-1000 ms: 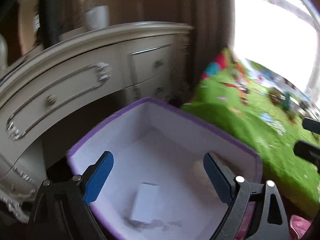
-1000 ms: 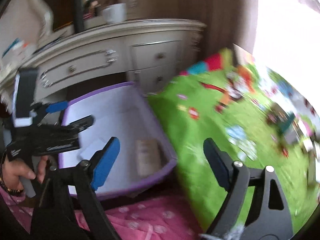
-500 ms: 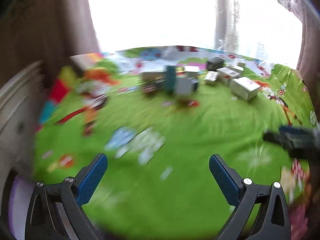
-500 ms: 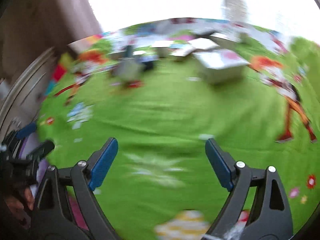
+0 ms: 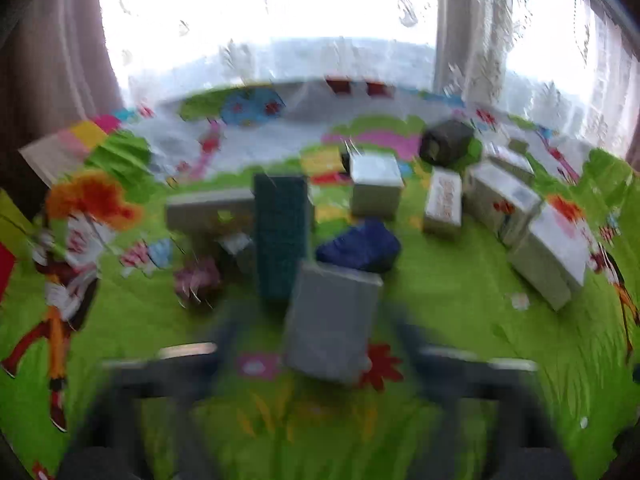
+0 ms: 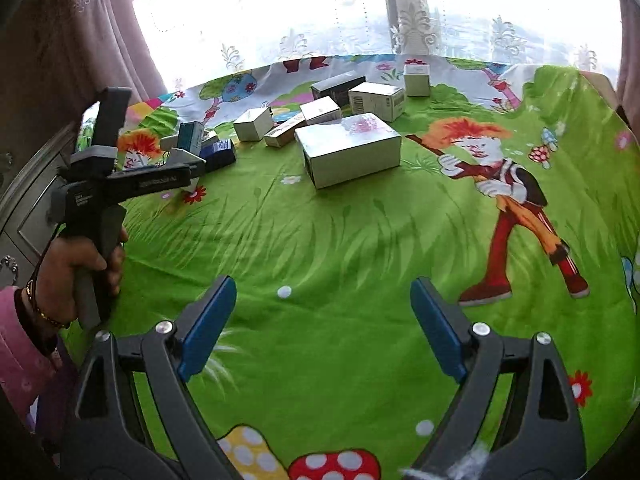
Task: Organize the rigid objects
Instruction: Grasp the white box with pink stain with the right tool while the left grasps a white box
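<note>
Several small boxes lie on a green cartoon bedsheet. In the blurred left wrist view a grey box stands right in front of my left gripper, between its smeared fingers; a tall teal box and a dark blue box stand behind it. In the right wrist view my left gripper reaches toward that cluster. My right gripper is open and empty over bare sheet, well short of a large silver box.
More white and silver boxes and a dark box lie toward the window. A cream dresser stands at the left. Curtains hang at the far edge.
Both grippers swung from the purple-rimmed bin by the dresser to the sheet. The left has closed in on the grey box.
</note>
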